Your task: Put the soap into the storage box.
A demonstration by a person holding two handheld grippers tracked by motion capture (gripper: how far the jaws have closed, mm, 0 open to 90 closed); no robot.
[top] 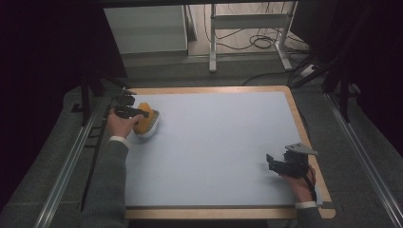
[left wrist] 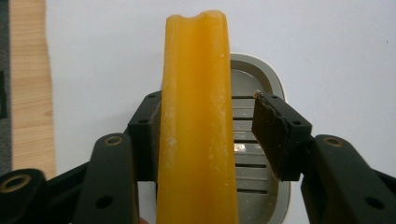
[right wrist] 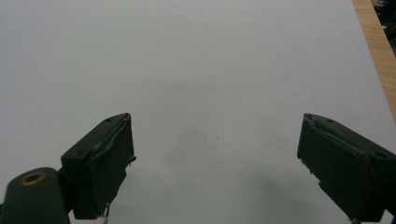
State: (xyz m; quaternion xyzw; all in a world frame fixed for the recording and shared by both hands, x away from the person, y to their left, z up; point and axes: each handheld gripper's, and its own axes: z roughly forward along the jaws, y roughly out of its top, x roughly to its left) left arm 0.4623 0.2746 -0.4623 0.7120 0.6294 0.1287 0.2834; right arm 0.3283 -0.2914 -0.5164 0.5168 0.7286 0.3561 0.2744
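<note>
The left gripper stands over a grey soap dish at the left edge of the table. Its jaws are parted: the orange soap bar leans on one pad, the other pad is apart. The right gripper hangs wide open over bare table.

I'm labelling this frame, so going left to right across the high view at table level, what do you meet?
Left gripper over the orange soap bar in its white soap dish → bare stretch of blue-grey mat → right gripper → wooden table edge.
</note>
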